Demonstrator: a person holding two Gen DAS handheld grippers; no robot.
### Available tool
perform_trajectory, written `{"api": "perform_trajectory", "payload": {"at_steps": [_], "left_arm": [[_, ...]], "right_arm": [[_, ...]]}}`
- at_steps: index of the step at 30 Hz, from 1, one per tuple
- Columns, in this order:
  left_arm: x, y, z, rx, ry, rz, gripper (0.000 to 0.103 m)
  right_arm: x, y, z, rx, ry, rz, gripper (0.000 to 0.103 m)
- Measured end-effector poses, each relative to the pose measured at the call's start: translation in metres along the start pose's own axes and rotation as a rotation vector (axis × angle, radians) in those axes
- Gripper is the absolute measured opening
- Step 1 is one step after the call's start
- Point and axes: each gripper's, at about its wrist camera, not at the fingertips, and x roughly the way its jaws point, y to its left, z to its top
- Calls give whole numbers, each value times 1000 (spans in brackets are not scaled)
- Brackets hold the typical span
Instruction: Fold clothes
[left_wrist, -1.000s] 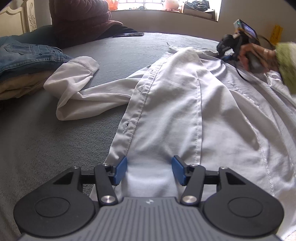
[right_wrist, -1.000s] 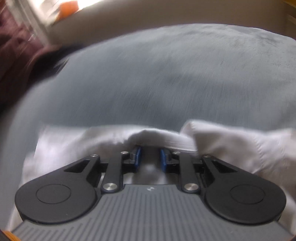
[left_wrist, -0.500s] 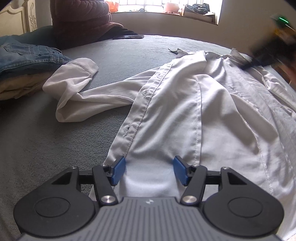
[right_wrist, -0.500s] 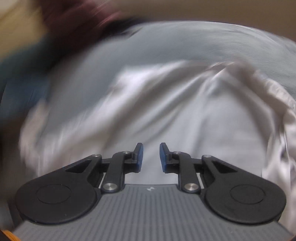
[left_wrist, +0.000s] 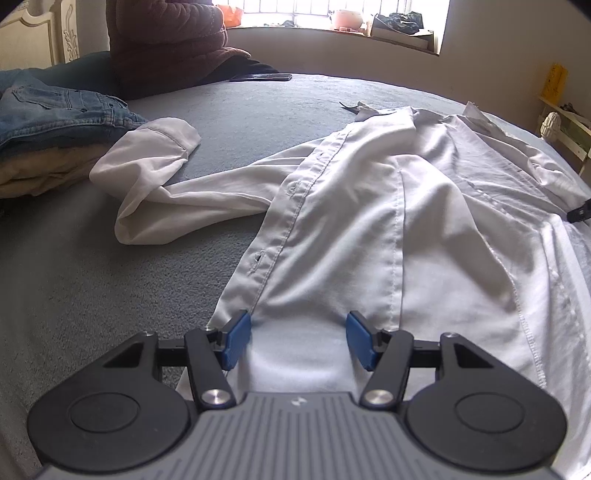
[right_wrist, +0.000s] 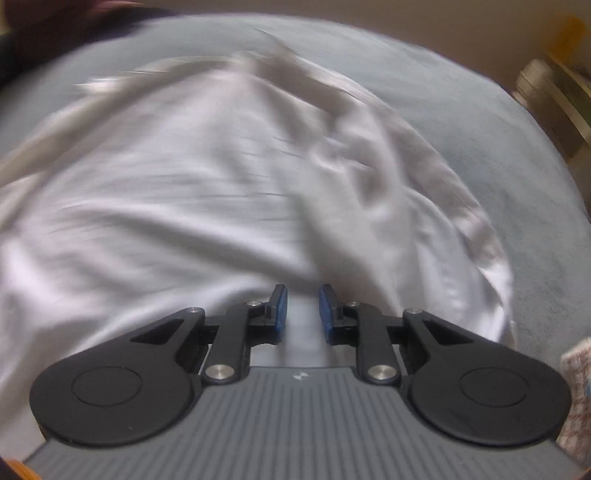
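2 claws work a white shirt (left_wrist: 369, 206) spread on a grey bed (left_wrist: 110, 295), one sleeve (left_wrist: 155, 184) trailing left. Left claw (left_wrist: 298, 339), jaws wide apart, straddles the hem. Right claw (right_wrist: 302, 308), jaws narrowly apart, hovers over blurred cloth, perhaps seeking a grip for folding.

Shirt (left_wrist: 369, 206) lies on bed (left_wrist: 92, 295), jeans (left_wrist: 55, 110) at left.

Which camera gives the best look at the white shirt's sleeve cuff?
The left wrist view: the sleeve cuff lies sharp and unobstructed on the grey bed, beside the folded jeans. The right wrist view shows only the motion-blurred shirt body; no cuff can be made out.
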Motion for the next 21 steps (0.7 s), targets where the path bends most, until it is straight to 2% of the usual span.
{"api": "perform_trajectory", "payload": {"at_steps": [4,12,14,17,21], "left_arm": [[0,-1,3,20,32,-2,60],[-9,4,12,24,163,-3,60],[-12,5,14,36,193,16,60],[-18,8,15,57,230,55,60],[-28,22,10,35,286,88,60]], "right_arm": [[-35,69,-43,-219,37,243,16],[-43,-3,-101,-117,195,-128,16],[-52,-5,-98,-110,211,-161,18],[-57,42,-88,-151,130,-23,19],[-63,105,-74,-207,17,168,17]]}}
